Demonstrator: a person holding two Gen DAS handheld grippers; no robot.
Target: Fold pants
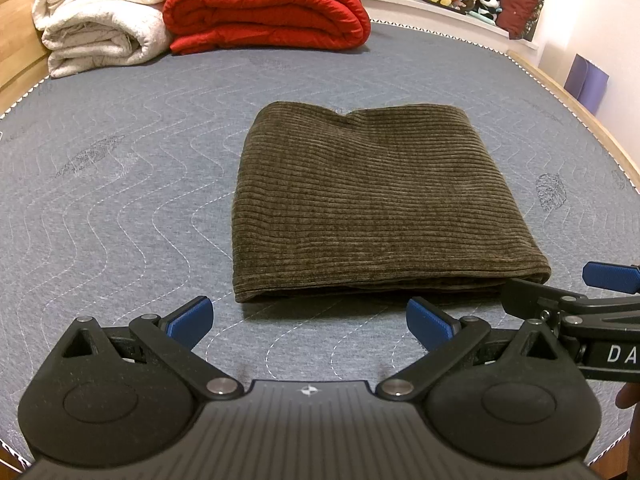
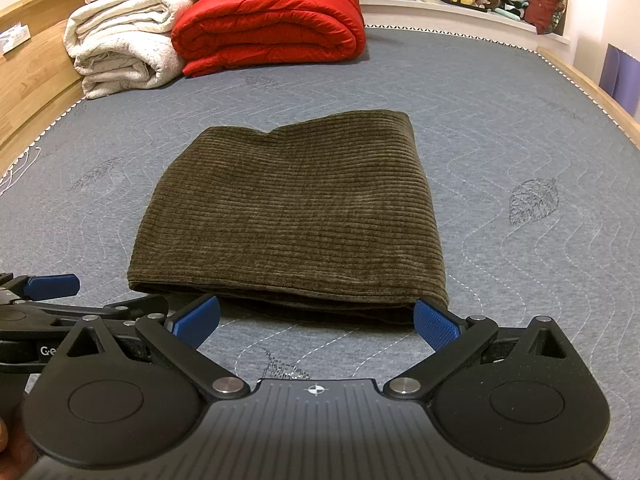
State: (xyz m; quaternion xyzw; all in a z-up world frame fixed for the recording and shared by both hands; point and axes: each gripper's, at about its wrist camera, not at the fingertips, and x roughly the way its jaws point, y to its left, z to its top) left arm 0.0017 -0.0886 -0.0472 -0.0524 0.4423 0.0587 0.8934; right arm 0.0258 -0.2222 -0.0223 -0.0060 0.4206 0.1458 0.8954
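Corduroy pants [image 1: 384,204], olive-brown and ribbed, lie folded into a thick rectangle mid-mattress [image 1: 120,200]. Left claw [image 1: 308,318] and right claw [image 2: 316,320] both hover spread and empty just short of the near folded edge. Risk: plush stacked layers may slip or spring open if pinched unevenly.

Pants [image 1: 372,200] on mattress [image 1: 120,200], blankets [image 1: 264,8] behind
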